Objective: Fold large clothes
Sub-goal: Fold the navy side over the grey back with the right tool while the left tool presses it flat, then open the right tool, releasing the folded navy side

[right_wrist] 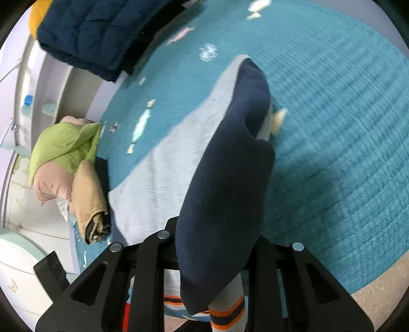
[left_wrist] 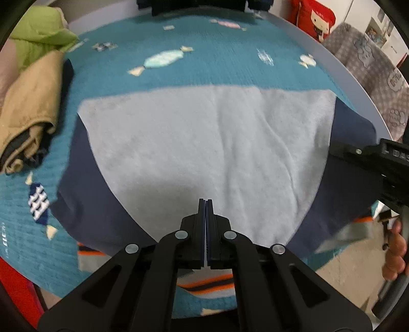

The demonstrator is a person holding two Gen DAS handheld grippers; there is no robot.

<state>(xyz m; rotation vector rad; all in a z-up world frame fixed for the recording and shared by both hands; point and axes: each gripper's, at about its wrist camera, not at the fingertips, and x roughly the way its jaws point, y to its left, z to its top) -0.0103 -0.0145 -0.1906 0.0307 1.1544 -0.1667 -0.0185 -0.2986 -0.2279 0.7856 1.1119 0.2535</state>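
A sweater (left_wrist: 204,143) with a light grey body, navy sleeves and an orange-striped hem (left_wrist: 204,282) lies spread on a teal bedspread (left_wrist: 179,74). My left gripper (left_wrist: 205,203) is shut, its tips pinched into the grey fabric near the hem, which hangs below it. The right gripper (left_wrist: 340,150) reaches in from the right edge of the left wrist view, with a hand (left_wrist: 395,250) behind it. In the right wrist view my right gripper (right_wrist: 216,227) is shut on a navy sleeve (right_wrist: 225,178). The sleeve drapes over the jaws and hides the tips. Its striped cuff (right_wrist: 227,315) dangles beneath.
A pile of folded clothes, tan (left_wrist: 28,109) and green (left_wrist: 38,33), lies at the bed's left side. A navy quilted jacket (right_wrist: 97,33) lies at the far edge. A grey patterned blanket (left_wrist: 370,63) and a red cushion (left_wrist: 314,18) are off to the right. Bare floor (left_wrist: 345,281) shows in front.
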